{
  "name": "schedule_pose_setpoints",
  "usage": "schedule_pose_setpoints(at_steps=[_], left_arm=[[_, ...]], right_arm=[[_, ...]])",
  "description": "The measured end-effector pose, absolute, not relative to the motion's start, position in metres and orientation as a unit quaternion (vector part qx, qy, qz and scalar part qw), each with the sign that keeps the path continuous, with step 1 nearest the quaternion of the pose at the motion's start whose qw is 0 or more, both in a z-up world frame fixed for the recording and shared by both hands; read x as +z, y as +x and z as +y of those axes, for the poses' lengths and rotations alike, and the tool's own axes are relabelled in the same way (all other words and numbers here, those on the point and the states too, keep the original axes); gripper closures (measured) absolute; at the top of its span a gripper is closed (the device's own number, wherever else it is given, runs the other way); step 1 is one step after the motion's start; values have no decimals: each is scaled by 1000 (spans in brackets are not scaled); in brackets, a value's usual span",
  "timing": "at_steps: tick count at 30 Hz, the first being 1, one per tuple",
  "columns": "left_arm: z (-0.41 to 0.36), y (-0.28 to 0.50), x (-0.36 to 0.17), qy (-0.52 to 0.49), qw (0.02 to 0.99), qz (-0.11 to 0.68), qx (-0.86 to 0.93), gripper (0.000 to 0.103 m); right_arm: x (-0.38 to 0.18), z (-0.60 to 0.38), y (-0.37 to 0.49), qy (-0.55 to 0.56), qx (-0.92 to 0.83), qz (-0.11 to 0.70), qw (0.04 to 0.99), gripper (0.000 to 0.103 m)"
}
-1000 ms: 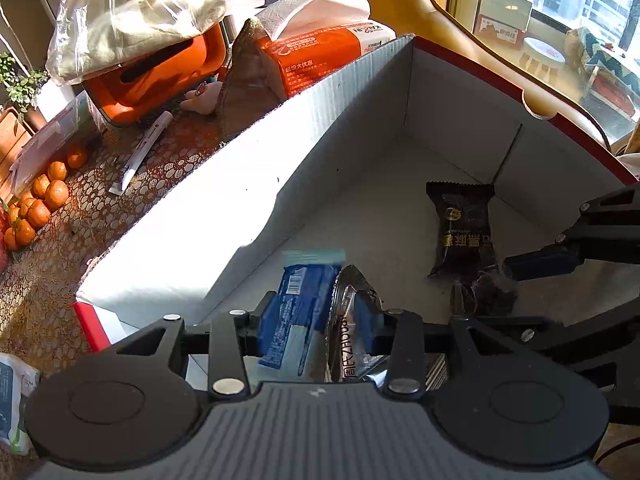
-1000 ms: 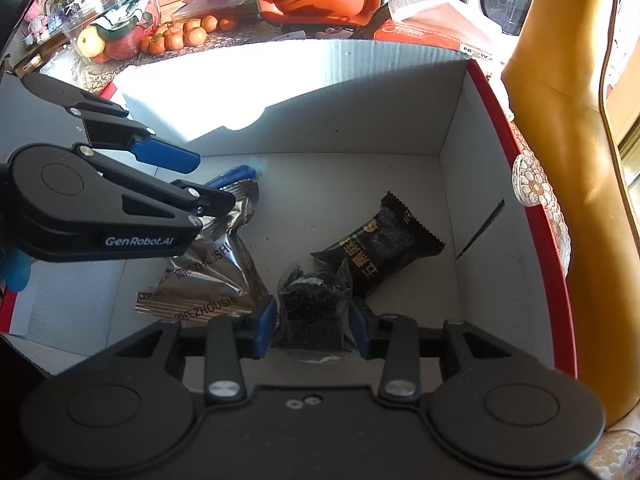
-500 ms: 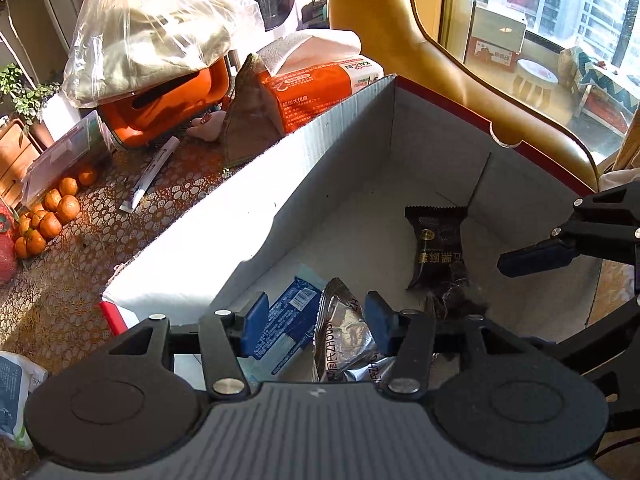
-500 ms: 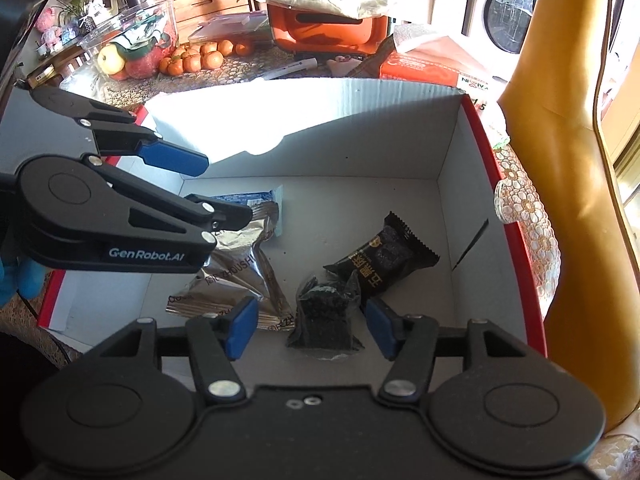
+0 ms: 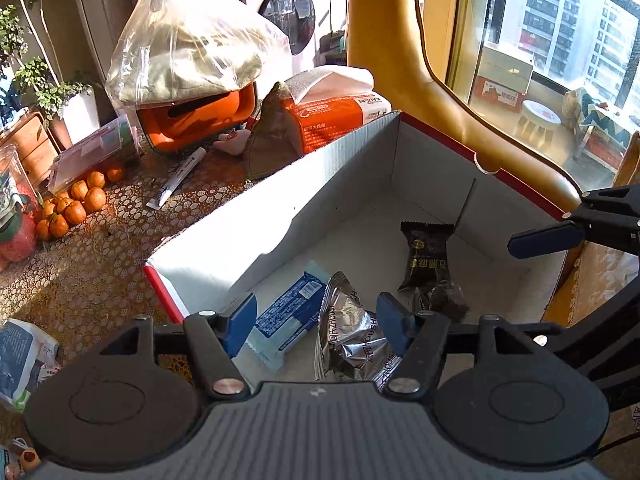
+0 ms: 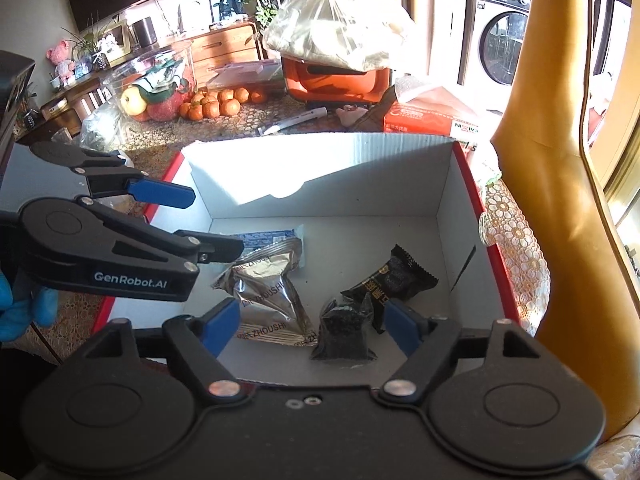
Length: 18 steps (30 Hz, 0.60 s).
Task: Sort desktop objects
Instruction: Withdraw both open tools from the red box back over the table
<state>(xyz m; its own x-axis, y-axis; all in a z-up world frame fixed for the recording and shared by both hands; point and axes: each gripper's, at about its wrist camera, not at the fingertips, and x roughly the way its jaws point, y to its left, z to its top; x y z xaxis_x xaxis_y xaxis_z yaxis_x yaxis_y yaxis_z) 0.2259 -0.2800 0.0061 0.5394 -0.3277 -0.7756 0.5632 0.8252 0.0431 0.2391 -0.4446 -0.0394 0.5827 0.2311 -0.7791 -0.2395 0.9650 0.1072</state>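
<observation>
A white cardboard box with red outer sides (image 5: 328, 184) (image 6: 320, 168) holds a blue packet (image 5: 288, 316) (image 6: 264, 237), a silver foil packet (image 5: 352, 340) (image 6: 268, 292), a black snack packet (image 5: 428, 252) (image 6: 394, 276) and a small dark clear bag (image 5: 440, 300) (image 6: 344, 332). My left gripper (image 5: 318, 322) is open and empty above the blue and silver packets; it also shows in the right wrist view (image 6: 200, 220). My right gripper (image 6: 314, 322) is open and empty above the dark bag; one of its fingers (image 5: 548, 236) shows in the left wrist view.
Behind the box stand an orange tissue pack (image 5: 336, 116) (image 6: 432, 120), an orange container under a plastic bag (image 5: 196, 112) (image 6: 336, 76), a white pen (image 5: 176, 180) (image 6: 292, 120) and several oranges (image 5: 68, 208) (image 6: 216, 104). A yellow chair (image 5: 400, 60) (image 6: 552, 160) is on the right.
Both grippers have opened, let go of their packets and pulled back up out of the box. The silver and blue packets and the dark bag now lie on the box floor.
</observation>
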Motion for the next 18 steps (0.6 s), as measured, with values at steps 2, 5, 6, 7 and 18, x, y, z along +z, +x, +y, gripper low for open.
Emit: schedule_pose_setpoints(at_steps=[2,5,6,7,18], left_arm=[[-273,222,10,138,869,402,-254,34],[-263,215,15,127,873,398,-253,28],[-260,212,17,124,874,395,-253,24],[-257,209,19,123,876,392,-254,23],[-220,179,36,92,892,363,-251,5]], right_arm=[[-35,-442,234,-4,132,428,894,21],[-30,-439,228,0,133,418,899,18],[-29,-437,226,1,133,416,900,17],[-28,-436,224,1,133,414,901,14],[-15,-414,198,10,123,386,914,10]])
